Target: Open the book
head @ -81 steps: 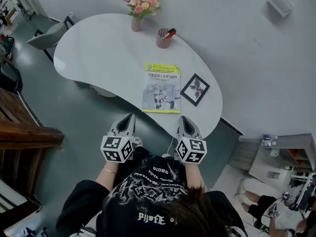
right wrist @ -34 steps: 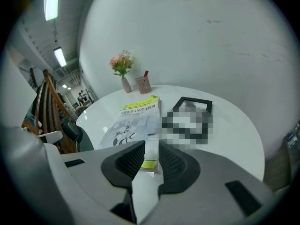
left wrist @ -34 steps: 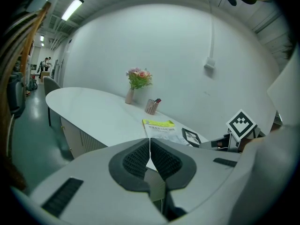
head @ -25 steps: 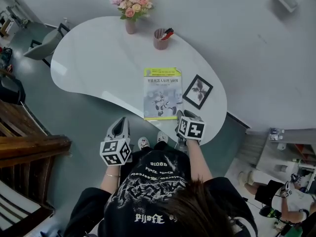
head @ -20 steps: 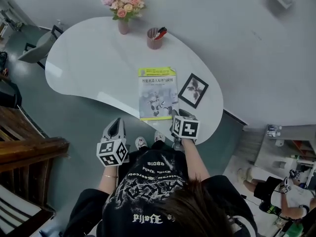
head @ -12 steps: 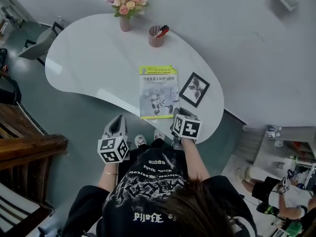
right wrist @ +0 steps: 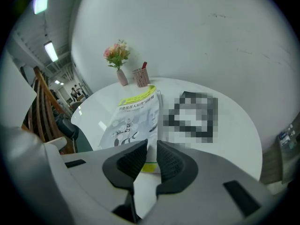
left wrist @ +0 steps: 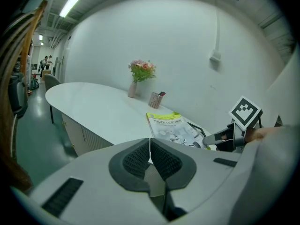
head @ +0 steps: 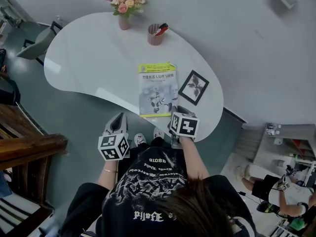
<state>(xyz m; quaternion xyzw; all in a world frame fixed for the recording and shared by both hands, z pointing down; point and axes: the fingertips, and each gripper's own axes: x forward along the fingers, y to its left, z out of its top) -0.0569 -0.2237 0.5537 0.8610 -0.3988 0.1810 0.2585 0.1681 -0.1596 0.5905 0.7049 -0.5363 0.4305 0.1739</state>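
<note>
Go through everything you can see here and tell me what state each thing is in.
Book: closed, flat on the table, cover up.
Right tool: jaws apart, just been closing, the book's near corner between them.
Left tool: shut, empty, held short of the table edge.
Picture frame: lying flat beside the book.
Flower vase: upright.
Pen cup: upright.

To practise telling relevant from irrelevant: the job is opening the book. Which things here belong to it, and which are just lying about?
Belong: book; right gripper, its fingers just closing, the book's near corner between them.
Lying about: vase of flowers; pen cup; picture frame; left gripper, shut, away from the book.
</note>
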